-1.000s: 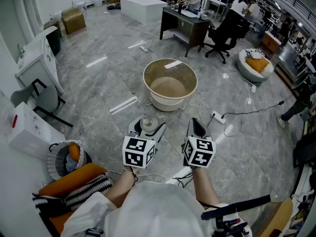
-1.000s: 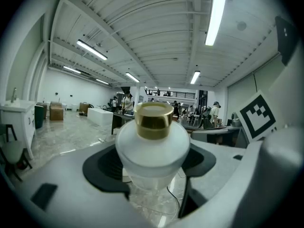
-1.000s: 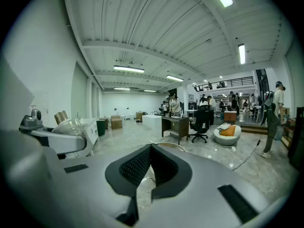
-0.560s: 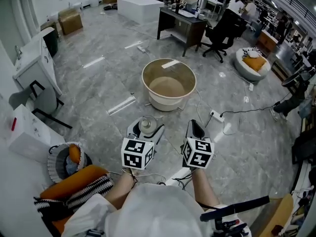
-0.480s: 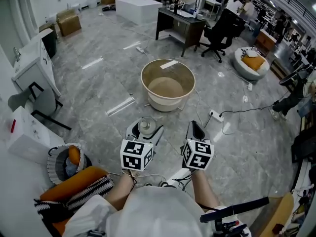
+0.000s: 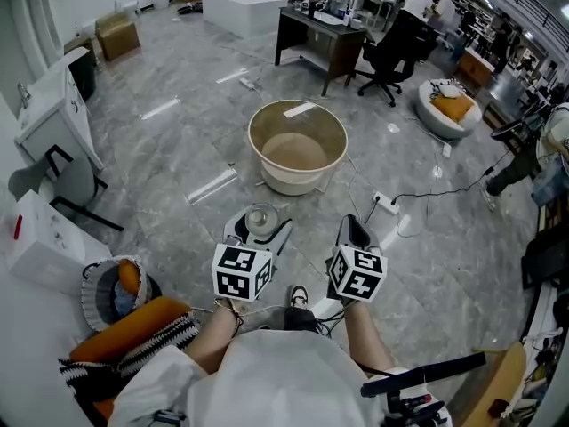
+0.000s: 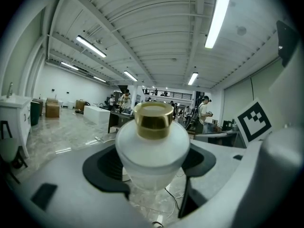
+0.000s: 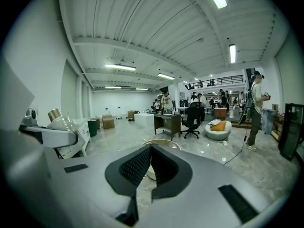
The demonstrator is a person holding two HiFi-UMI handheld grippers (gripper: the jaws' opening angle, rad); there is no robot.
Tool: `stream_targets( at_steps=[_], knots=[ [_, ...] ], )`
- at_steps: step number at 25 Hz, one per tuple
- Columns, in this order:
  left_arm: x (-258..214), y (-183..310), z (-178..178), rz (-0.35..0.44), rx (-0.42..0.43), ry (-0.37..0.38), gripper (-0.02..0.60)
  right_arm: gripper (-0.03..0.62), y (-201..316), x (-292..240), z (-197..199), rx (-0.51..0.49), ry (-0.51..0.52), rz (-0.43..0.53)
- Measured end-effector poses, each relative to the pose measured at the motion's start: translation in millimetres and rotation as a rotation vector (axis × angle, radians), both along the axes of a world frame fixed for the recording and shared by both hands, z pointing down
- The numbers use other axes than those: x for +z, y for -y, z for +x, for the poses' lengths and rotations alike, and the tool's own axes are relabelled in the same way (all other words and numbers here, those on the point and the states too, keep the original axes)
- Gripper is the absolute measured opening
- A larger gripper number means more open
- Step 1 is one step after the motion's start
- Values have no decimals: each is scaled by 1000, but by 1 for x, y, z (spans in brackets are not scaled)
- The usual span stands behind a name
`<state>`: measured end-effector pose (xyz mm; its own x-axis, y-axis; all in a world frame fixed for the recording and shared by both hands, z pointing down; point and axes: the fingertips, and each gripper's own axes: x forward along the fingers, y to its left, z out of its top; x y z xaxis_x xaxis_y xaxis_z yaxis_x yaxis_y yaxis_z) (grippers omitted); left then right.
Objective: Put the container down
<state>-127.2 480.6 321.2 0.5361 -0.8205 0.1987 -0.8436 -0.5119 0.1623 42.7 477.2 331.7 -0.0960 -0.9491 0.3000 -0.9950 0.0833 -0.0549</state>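
Note:
A small frosted glass container (image 7: 152, 151) with a gold cap (image 7: 153, 120) sits upright between the jaws of my left gripper (image 6: 258, 221), which is shut on it. In the head view the container (image 6: 260, 218) hangs above the grey marble floor, short of the round beige tub (image 6: 297, 146). Beside it, my right gripper (image 6: 354, 232) is shut with nothing between its black pads (image 8: 137, 167). The right gripper view shows the container (image 8: 61, 122) at its left edge and part of the tub (image 8: 161, 144) beyond the jaws.
A white power strip (image 6: 388, 205) with a cable lies on the floor right of the tub. A dark desk (image 6: 320, 43) and office chair (image 6: 396, 56) stand behind it. A woven basket (image 6: 114, 290) and orange cushion (image 6: 124, 327) lie at my left. A person (image 8: 256, 110) stands at right.
The view has slid forward slightly, so the tub and floor sit a little lower and left in frame. A shoe now shows under my arms. Both grippers hold as before.

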Motion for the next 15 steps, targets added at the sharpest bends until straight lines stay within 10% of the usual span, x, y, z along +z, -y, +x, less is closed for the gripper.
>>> stream_targets(
  at_steps=[15],
  knots=[
    [-12, 97, 25, 17, -18, 17, 336, 23, 103, -7, 14, -70, 13, 4]
  ],
)
